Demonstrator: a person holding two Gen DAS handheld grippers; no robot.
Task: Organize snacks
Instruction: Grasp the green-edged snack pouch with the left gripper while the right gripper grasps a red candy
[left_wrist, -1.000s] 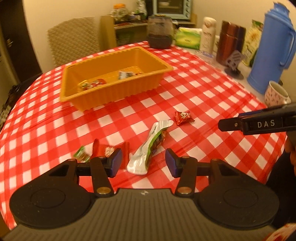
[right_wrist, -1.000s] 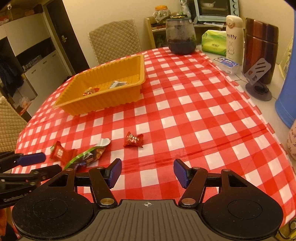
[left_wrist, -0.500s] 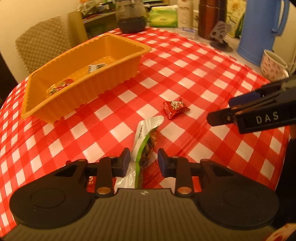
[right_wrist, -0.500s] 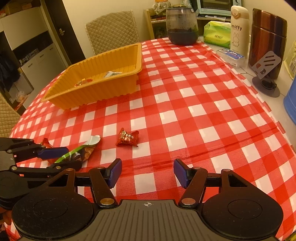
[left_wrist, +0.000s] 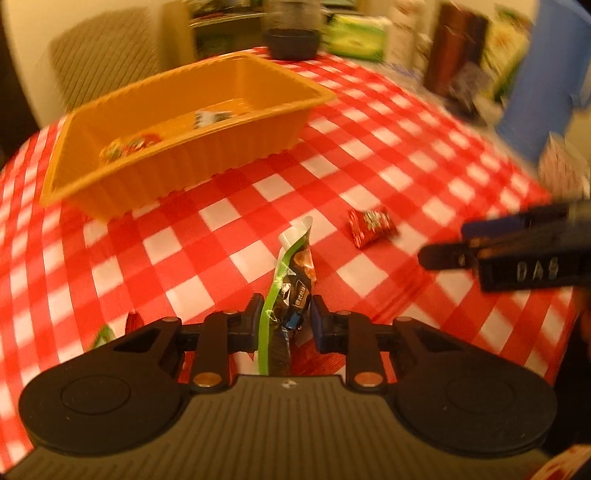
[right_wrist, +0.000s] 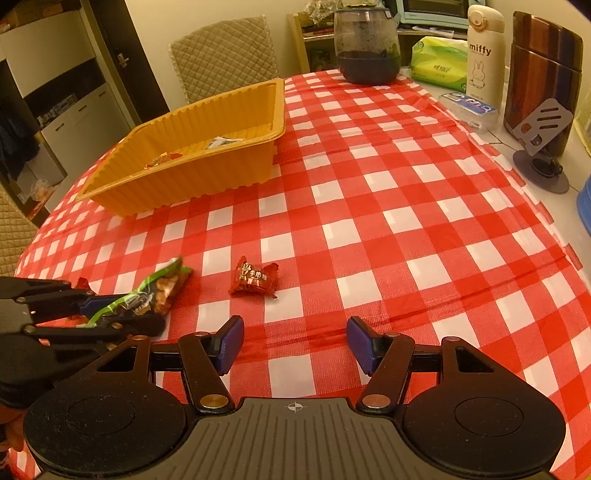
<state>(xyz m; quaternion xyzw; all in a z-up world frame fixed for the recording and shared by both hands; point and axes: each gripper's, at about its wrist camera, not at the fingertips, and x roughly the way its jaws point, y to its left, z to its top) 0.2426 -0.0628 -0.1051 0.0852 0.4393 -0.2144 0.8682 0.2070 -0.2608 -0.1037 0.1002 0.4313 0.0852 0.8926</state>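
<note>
Having narrowed from wide apart a second ago, the left gripper (left_wrist: 284, 321) now pinches the green snack packet (left_wrist: 291, 280), tilted down just before the orange tray (left_wrist: 177, 177). Beside it the right gripper (right_wrist: 294, 345) hangs half-open and empty, near the red candy (right_wrist: 254, 280).

We are looking at a home dining room. A round table (right_wrist: 424, 206) wears a red-and-white checked cloth, with quilted chairs (right_wrist: 225, 55) drawn up to it. Household things crowd its far edge: a Miffy flask (right_wrist: 484, 51), a tissue pack (right_wrist: 439, 59), a glass jar (right_wrist: 366, 44) and a blue thermos jug (left_wrist: 546, 74). Behind stand a toaster oven (right_wrist: 432, 13) on a wooden shelf and white cupboards (right_wrist: 62, 110).
</note>
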